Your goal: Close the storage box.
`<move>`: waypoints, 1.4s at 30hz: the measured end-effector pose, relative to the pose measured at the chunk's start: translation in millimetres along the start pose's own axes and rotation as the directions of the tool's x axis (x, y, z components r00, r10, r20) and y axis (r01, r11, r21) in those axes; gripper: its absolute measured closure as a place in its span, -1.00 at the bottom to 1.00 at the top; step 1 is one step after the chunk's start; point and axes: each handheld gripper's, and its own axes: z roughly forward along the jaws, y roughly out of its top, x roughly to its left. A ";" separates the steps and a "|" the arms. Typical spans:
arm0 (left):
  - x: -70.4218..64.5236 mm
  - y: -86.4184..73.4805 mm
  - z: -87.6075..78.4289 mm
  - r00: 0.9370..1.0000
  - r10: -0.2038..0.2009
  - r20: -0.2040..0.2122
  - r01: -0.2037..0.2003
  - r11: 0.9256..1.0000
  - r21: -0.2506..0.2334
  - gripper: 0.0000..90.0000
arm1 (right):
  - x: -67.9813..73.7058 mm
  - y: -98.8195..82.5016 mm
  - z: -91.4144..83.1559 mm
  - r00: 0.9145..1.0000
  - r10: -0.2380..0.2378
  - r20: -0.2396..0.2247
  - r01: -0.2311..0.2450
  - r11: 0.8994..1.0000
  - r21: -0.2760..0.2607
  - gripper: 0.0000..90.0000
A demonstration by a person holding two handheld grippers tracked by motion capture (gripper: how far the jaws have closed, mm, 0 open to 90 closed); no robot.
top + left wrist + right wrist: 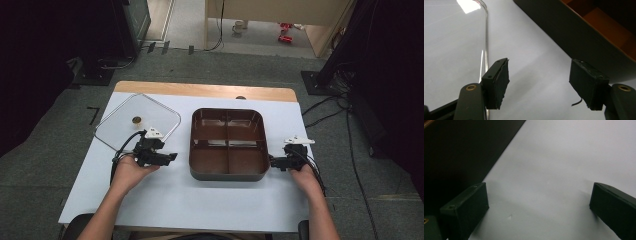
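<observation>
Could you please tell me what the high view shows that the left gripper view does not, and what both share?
The high view alone gives the whole brown four-compartment tray, the small round knob on the clear glass lid and the right gripper. The left gripper view alone gives the left gripper with jaws apart over bare white table. Both share the lid's rim, the tray's wall and the table.

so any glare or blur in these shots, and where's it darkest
High view: even light on the white table, dark room corners, faint sheen on the clear lid. Left gripper view: a bright glare patch on the lid, its edge sharp, the tray wall dim. Right gripper view: the tray wall almost black, the near jaws soft, with soft shadows.
</observation>
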 end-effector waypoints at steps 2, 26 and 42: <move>3.1 1.2 0.7 1.000 0.004 -0.007 -0.004 1.000 -0.003 -0.31 | 0.0 0.0 0.0 1.000 0.000 0.000 0.000 1.000 0.000 -0.97; 57.5 9.2 1.1 0.992 -0.083 -0.097 0.080 0.996 -0.033 -0.30 | 0.1 0.0 0.0 1.000 0.000 0.001 0.000 1.000 0.000 -0.97; 93.0 8.8 -11.2 0.975 -0.145 -0.165 0.133 0.988 -0.084 -0.28 | 0.1 0.1 0.1 1.000 0.001 0.000 -0.001 1.000 0.000 -0.97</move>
